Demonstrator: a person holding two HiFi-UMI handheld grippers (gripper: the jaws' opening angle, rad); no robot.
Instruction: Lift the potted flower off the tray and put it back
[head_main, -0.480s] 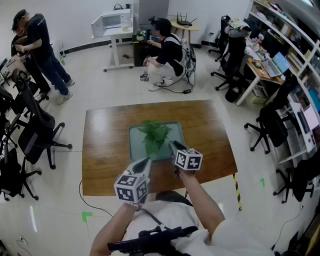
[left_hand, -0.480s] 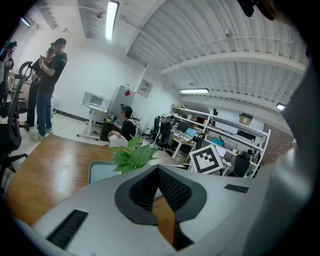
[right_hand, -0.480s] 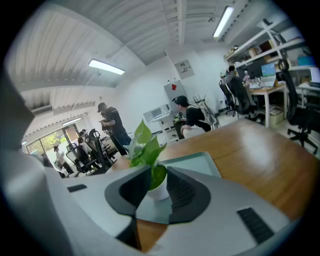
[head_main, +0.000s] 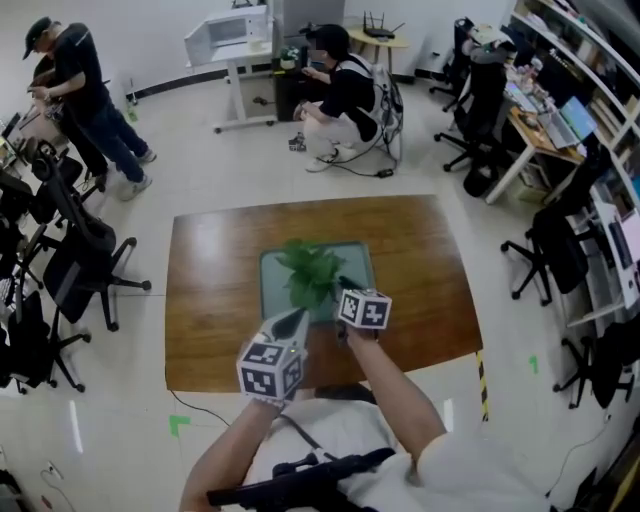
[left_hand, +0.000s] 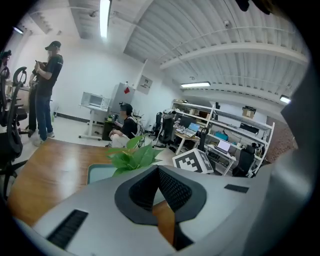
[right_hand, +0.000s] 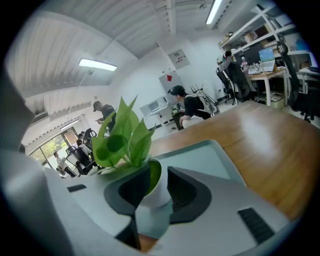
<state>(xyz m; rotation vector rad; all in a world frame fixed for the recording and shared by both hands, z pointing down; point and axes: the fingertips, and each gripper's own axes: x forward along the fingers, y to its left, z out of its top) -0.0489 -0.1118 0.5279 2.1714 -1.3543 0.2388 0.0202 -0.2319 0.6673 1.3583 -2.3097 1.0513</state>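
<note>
Wooden table (head_main: 210, 280) in a busy office carried a green tray (head_main: 358, 258). From the head view, the potted flower (head_main: 308, 272) stood over the tray's near part, the right gripper (head_main: 344, 297) at it and the left gripper (head_main: 288, 328) nearer. The left gripper view showed its jaws together, holding nothing. The right gripper view showed jaws clamped on the flower's white pot (right_hand: 158, 192).

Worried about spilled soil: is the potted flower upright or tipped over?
Roughly upright: the white pot stands rim-up between the pads of the right gripper, with its leaves rising above it.
</note>
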